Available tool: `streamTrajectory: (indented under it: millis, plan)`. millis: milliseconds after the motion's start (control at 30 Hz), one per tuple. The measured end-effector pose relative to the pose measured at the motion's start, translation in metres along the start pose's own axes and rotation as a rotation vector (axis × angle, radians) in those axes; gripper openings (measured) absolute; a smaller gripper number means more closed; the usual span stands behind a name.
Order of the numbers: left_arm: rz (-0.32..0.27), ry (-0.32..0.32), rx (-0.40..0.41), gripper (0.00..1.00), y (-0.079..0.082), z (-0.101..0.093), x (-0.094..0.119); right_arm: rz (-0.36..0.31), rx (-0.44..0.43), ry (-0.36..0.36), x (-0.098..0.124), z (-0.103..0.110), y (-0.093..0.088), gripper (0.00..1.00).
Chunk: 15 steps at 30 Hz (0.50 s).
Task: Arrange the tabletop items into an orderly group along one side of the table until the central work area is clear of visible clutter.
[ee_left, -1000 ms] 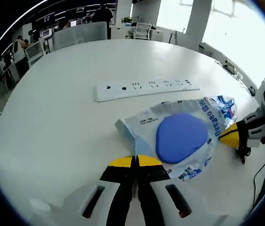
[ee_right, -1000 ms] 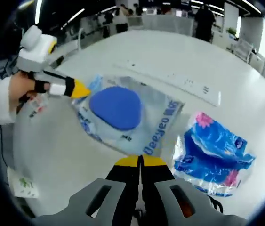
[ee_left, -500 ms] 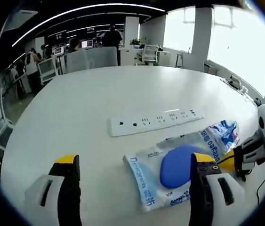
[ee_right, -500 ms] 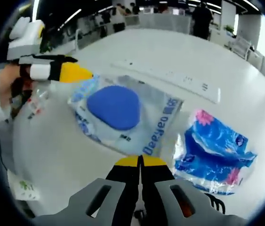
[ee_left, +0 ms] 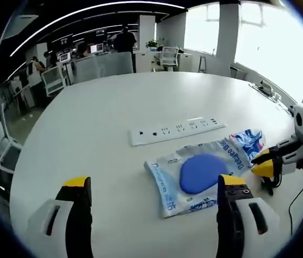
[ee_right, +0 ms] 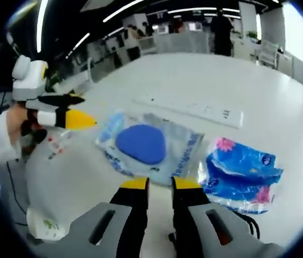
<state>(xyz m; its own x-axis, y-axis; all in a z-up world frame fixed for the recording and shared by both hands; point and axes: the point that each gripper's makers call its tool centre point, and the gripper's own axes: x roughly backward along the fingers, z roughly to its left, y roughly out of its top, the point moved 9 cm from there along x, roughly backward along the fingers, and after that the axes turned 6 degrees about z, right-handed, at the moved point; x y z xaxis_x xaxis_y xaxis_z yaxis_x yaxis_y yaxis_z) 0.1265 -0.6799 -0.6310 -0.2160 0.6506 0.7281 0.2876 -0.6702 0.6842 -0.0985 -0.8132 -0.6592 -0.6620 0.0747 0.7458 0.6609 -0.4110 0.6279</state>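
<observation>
A clear plastic bag holding a blue round pad lies flat on the white table. Behind it lies a white power strip. A blue tissue pack rests beside the bag. My left gripper is wide open above the table's near edge, nothing between its jaws; from the right gripper view it hovers at the left, held by a hand. My right gripper has its jaws slightly apart, empty, just short of the bag, and its yellow fingertip sits by the bag's right end.
A small white packet and a clear packet lie near the table's edge on the left of the right gripper view. A black cable hangs off the table's edge. Office chairs and desks stand far behind.
The left gripper opened wide from shut at the bag's edge and drew back. The right gripper's jaws parted a little, and it also pulled away from the bag.
</observation>
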Motion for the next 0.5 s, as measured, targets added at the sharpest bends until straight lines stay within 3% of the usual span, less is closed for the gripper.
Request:
streamTrajectory:
  millis: [200, 367, 500]
  plan:
    - [-0.012, 0.012, -0.007, 1.0, -0.003, -0.003, 0.025, -0.037, 0.004, -0.01, 0.031, 0.001, -0.01, 0.45]
    - [-0.01, 0.027, -0.007, 1.0, -0.015, -0.005, 0.047, -0.067, -0.053, -0.002, 0.054, 0.0, -0.021, 0.48]
    - [0.001, 0.039, -0.02, 1.0, -0.024, -0.006, 0.064, -0.07, -0.046, 0.013, 0.071, 0.004, -0.034, 0.48]
